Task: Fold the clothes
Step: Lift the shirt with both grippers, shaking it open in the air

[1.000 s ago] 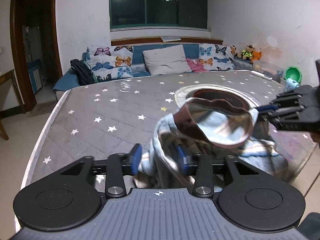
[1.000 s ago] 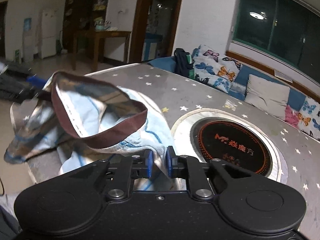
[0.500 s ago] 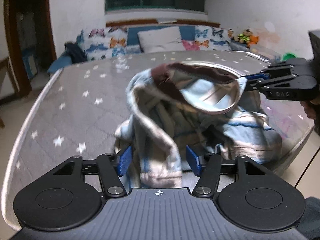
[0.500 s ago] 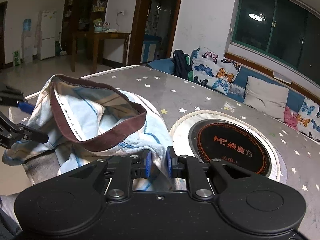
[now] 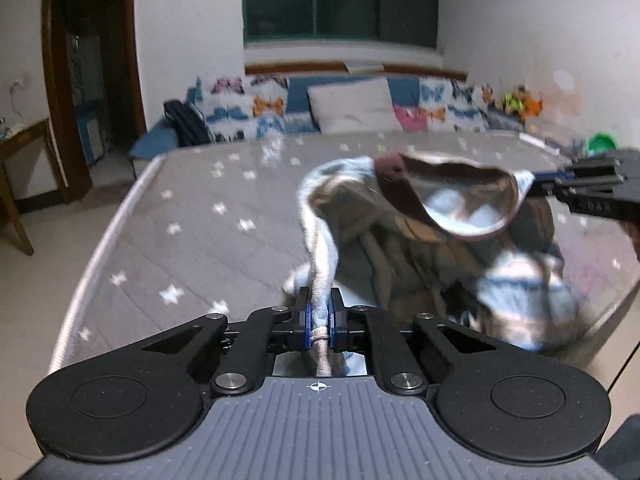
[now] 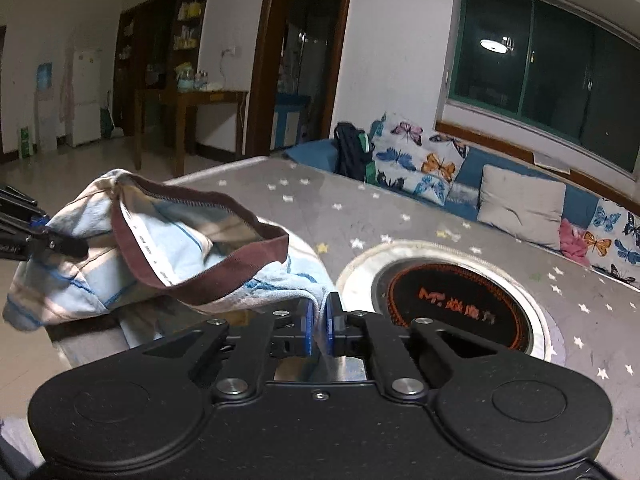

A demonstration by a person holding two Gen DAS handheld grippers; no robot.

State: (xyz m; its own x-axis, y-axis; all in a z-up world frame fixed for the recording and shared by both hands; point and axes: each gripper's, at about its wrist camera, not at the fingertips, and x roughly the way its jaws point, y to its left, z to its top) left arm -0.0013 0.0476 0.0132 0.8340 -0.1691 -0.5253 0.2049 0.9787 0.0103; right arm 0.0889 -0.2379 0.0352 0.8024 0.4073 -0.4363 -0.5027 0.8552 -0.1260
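Striped shorts (image 6: 168, 248) held above the star-print table (image 5: 192, 216).
Left gripper (image 5: 319, 316) and right gripper (image 6: 317, 322) each clamped shut on cloth; the lower folds were blurred.

1. In the left wrist view, the star-patterned table (image 5: 192, 232) lies bare across the left and centre of the frame, so a gripper could pass there.
2. The striped garment (image 5: 432, 248) fills the centre right of that view, hanging between both grippers and blocking a straight path across.
3. The right gripper (image 5: 538, 181) juts in from the right edge, closing off that side.
4. In the right wrist view, the round cooktop (image 6: 456, 300) sits flush in the table at centre right; the surface beyond it is open up to the sofa (image 6: 472, 184) at upper right.
5. The left gripper (image 6: 60, 240) occupies the left edge.
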